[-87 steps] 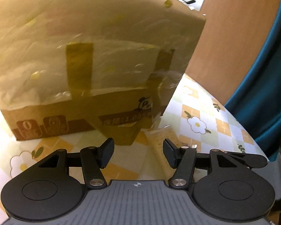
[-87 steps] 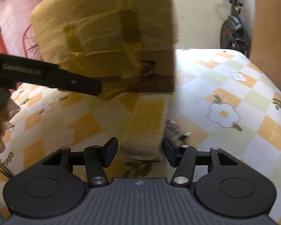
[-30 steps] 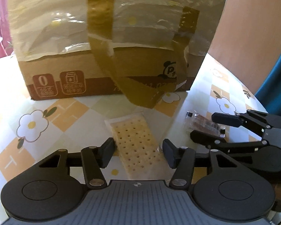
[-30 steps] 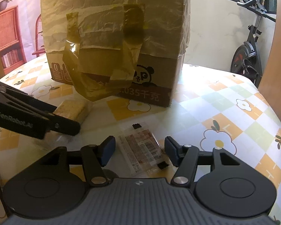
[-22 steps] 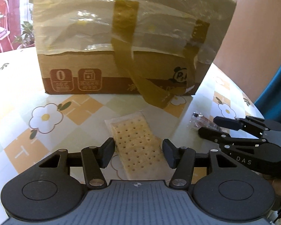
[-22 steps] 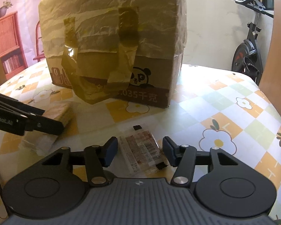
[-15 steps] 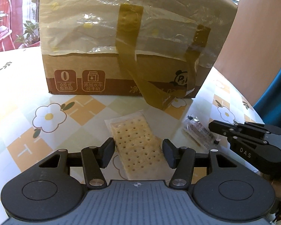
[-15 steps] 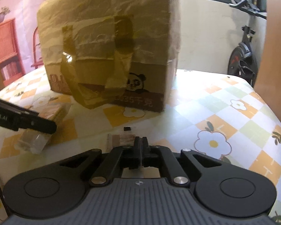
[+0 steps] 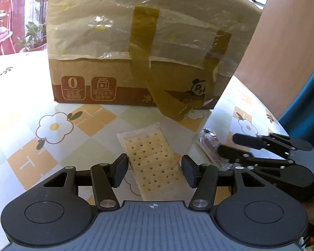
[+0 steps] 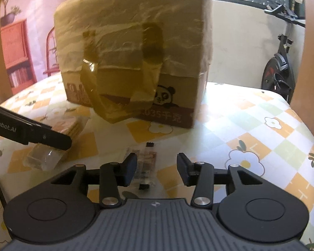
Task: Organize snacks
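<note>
Both snacks lie on the table (image 9: pixel 21 96) before the cardboard box (image 9: pixel 136 48): left gripper (image 9: pixel 155 167) spread around the cracker pack (image 9: pixel 155 159), right gripper (image 10: pixel 156 168), jaws just reopening, straddling the small wrapped snack (image 10: pixel 145 163), so each grasp likely needs squeezing next.

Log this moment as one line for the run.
left gripper: open around cracker pack | right gripper: jaws just opening, small wrapped snack between, unpressed | cardboard box: behind
</note>
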`<state>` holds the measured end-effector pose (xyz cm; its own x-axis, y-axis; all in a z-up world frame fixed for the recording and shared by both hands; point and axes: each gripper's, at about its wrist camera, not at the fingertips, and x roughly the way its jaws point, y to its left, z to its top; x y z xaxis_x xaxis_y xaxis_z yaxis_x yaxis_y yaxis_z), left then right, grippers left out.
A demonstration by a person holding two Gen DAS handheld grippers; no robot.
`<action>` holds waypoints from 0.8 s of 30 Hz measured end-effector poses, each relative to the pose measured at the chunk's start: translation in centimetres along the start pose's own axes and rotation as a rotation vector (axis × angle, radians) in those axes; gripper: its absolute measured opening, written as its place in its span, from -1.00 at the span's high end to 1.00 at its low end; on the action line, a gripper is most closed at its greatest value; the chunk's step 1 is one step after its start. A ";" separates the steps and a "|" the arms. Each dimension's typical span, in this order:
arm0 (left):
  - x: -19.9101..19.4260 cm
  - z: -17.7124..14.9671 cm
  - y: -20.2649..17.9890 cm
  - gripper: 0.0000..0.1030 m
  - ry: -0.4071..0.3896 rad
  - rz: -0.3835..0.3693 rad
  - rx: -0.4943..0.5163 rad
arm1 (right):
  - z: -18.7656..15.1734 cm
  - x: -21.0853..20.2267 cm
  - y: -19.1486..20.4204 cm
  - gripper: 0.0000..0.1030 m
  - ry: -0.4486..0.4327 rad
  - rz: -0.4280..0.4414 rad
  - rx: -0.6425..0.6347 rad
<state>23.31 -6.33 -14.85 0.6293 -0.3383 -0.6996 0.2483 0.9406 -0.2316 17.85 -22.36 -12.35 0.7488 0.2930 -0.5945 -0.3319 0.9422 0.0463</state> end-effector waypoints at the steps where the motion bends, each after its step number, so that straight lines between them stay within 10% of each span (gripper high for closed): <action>1: -0.1 0.0 0.0 -0.14 -0.004 -0.003 0.003 | 0.2 0.2 0.1 0.11 0.016 0.011 -0.003; 24: -0.9 -0.3 1.8 -0.14 -0.016 -0.006 -0.052 | 0.8 2.1 3.0 0.19 0.083 -0.059 0.012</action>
<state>22.99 -4.27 -14.80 0.6399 -0.3445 -0.6870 0.2142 0.9384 -0.2711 18.87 -18.84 -12.78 0.7163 0.2229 -0.6612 -0.2812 0.9595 0.0188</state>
